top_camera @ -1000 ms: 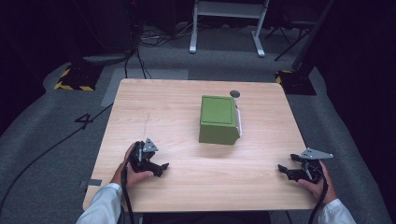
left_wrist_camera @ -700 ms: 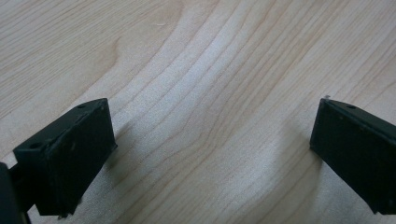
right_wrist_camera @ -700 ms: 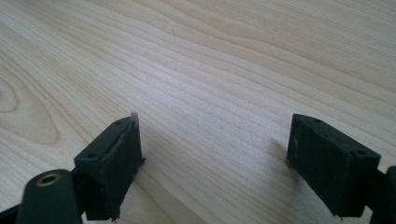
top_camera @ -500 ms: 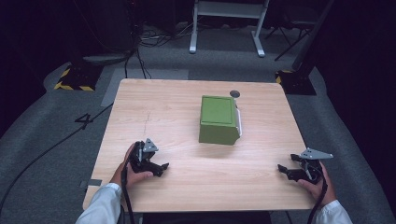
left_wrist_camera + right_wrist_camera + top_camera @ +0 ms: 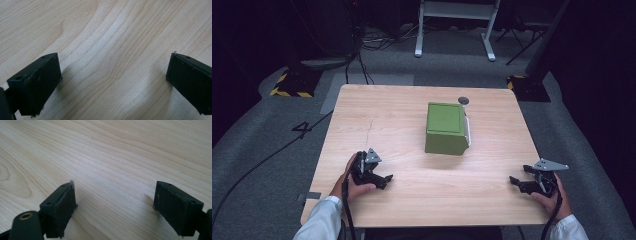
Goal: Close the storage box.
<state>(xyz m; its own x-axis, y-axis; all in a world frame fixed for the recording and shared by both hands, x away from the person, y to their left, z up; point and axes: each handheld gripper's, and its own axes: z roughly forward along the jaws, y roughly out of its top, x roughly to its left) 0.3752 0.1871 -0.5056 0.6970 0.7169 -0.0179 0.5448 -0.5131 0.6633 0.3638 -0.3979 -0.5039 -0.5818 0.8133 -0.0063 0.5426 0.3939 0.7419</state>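
High view: green box sits centre-right of the frame on the wooden table, closed top face up, with a white piece along its right side. Small dark round disc lies just beyond it near the table's far edge, apart from the box

Left gripper is lower left of the frame, resting on the table in the person's hand, well apart from the box. Right gripper is lower right, same story, near the table's right edge. Both point roughly inward toward each other

Left gripper view: jaws wide apart, bare wood grain between them, nothing held. Right gripper view: same, jaws spread wide, empty, tips down at the table surface

Progress judgement: nothing started as far as the frames show. Box untouched, neither gripper near it, no contact. All the work is left: approach, grasp, whatever handling follows

Hard to make out:
- what the white piece on the box is, a handle, latch or label, can't tell
- whether the box top is a lid or a solid face
- box's far and left sides hidden from the high view
- disc's nature unclear, too small
- person's forearms cut off at the bottom edge, white sleeves partly visible
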